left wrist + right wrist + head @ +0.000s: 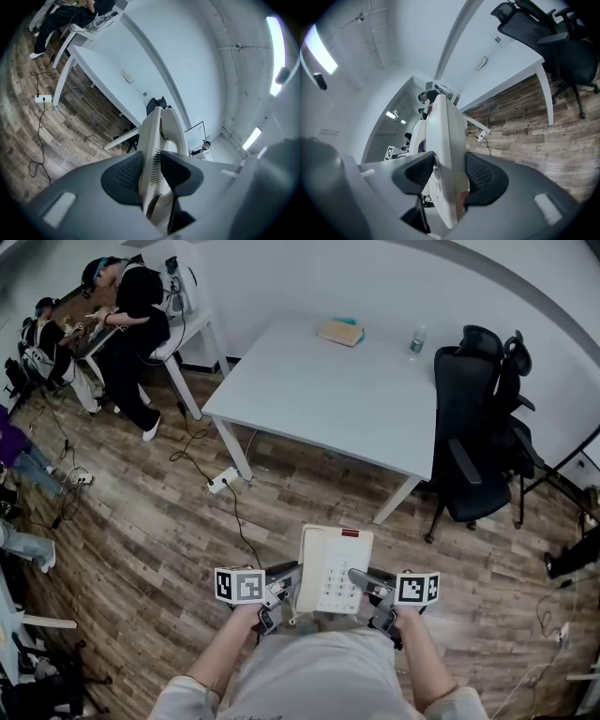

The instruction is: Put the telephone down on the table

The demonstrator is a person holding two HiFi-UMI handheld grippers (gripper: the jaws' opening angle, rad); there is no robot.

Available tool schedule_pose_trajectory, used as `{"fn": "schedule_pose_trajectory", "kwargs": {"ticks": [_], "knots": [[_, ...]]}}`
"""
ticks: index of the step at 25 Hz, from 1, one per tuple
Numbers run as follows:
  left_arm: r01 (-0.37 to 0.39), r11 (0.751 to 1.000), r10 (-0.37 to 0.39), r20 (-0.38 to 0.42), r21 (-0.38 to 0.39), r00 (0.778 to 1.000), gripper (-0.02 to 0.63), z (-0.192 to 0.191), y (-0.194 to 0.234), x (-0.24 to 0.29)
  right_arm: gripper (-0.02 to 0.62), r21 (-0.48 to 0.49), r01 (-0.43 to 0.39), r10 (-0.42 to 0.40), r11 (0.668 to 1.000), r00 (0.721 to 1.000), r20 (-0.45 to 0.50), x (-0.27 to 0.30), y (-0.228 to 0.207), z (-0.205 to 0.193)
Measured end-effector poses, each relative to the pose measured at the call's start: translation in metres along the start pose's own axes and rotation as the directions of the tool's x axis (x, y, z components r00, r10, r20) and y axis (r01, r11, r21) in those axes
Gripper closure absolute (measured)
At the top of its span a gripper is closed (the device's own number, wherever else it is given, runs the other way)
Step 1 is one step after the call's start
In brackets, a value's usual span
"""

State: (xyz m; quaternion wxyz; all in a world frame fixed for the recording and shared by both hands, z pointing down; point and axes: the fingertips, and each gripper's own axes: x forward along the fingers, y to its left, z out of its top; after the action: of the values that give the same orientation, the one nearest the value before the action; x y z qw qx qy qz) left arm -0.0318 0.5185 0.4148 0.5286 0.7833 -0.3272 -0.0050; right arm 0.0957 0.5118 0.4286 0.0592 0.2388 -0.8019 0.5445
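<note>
telephone, a flat cream plastic box with a keypad and a small red part at its far edge, hangs in the air before the person's body in the head view. it is above the wood-pattern floor and well apart from the white table. the left gripper takes its left edge and the right gripper its right edge. a flat book-like thing and a small bottle lie at the far side of the table. a black office chair stands at its right.

in the left gripper view the jaws are clenched on the shell, with the dark ribbed pads against both faces. the curved cream part above them is probably the handset.

in the right gripper view the jaws are also clamped on the thin edge of the body, and some keys show beside one pad.

i judge the shell to be hard, smooth, hollow and rather light, so it will not bend but may slide between the pads. a handset usually only rests in its cradle, so the body should stay level. the two side edges, as taken now, seem to be the good places to hold.
</note>
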Motion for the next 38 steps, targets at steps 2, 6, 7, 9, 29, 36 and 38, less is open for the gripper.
{"fn": "schedule_pose_trajectory", "kwargs": {"ticks": [2,6,7,9,29,36,38], "knots": [[0.003,1.0,-0.003,-0.003,0.002,1.0,0.471,0.004,0.004,-0.003,0.374,0.001,0.003,-0.003,1.0,1.0,0.003,0.006,0.001,0.001],[0.005,1.0,-0.005,-0.003,-0.001,1.0,0.471,0.014,0.012,-0.004,0.374,0.006,0.01,-0.01,1.0,1.0,0.005,0.016,0.001,0.006],[0.005,1.0,-0.005,-0.002,-0.002,1.0,0.471,0.016,0.013,-0.005,0.374,0.004,0.008,-0.008,1.0,1.0,0.005,0.019,0.002,0.008],[0.003,1.0,-0.003,-0.002,-0.002,1.0,0.471,0.022,0.017,-0.006,0.374,0.003,0.004,-0.004,1.0,1.0,0.006,0.025,0.002,0.012],[-0.026,1.0,0.027,0.031,-0.014,0.999,0.472,0.146,0.071,0.056,0.374,0.022,-0.027,0.028,0.999,0.999,-0.017,0.098,-0.045,0.138],[-0.033,0.999,0.034,0.045,-0.034,0.998,0.472,0.212,0.084,0.102,0.374,0.021,-0.039,0.04,0.999,0.999,-0.035,0.118,-0.069,0.216],[-0.035,0.998,0.037,0.046,-0.042,0.998,0.472,0.229,0.089,0.113,0.374,0.019,-0.036,0.037,0.999,0.998,-0.044,0.125,-0.075,0.236]]}}
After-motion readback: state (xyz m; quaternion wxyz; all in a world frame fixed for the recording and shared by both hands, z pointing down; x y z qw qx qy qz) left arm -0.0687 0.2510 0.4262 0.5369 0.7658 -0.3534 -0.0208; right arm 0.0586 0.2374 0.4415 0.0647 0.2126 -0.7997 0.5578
